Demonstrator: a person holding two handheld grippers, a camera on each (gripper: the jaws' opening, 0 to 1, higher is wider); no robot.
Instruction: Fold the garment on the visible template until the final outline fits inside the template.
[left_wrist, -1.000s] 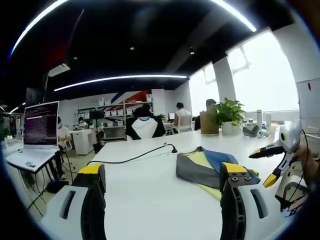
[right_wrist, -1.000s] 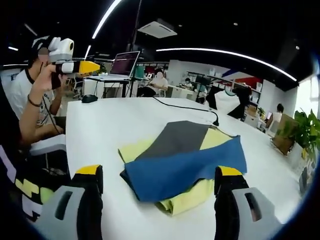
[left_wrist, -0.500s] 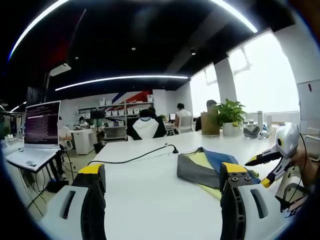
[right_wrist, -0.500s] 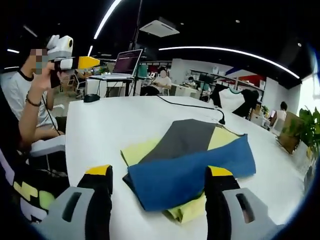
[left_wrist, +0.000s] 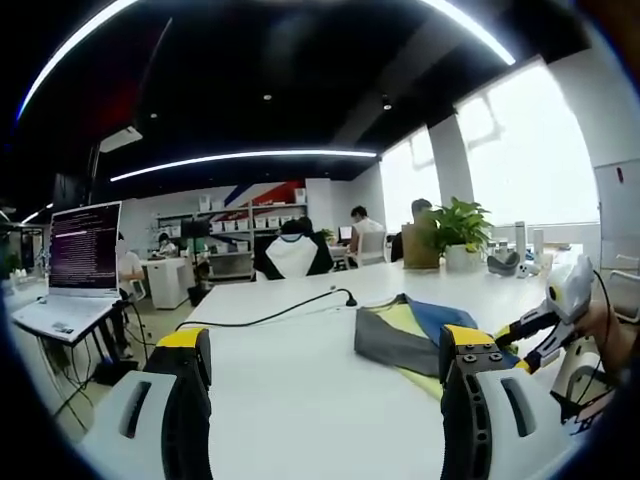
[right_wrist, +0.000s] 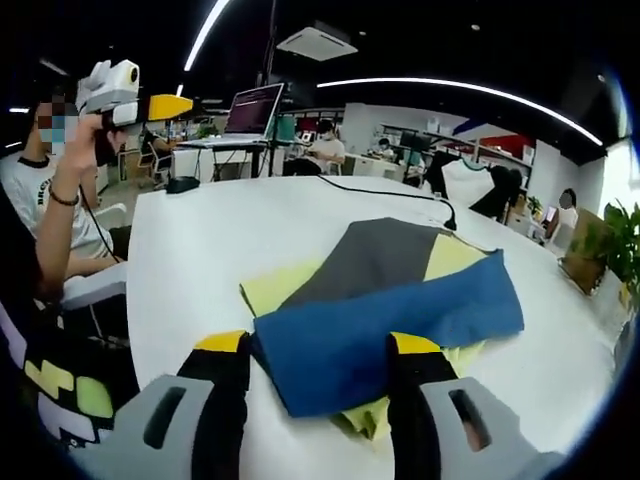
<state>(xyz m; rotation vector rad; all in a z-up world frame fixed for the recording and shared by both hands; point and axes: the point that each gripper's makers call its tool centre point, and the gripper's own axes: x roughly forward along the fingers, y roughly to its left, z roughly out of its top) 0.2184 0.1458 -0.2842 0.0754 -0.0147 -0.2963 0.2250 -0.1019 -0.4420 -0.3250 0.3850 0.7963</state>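
A folded garment in grey, blue and yellow lies on the white table. In the left gripper view my left gripper hangs open above the table, left of the garment, with nothing between its jaws. My right gripper comes in from the right, low beside the garment's far side. In the right gripper view the garment has its blue layer on top, and my right gripper is open with its jaws on either side of the blue near edge. My left gripper is held high at the upper left in a person's hand.
A black cable runs across the table behind the garment. A laptop stands on a side desk to the left, and a small dark object sits near the table's corner. A potted plant and seated people are further back.
My right gripper has moved down and in toward the garment's blue edge, and its jaws have narrowed. The left gripper has stayed in place.
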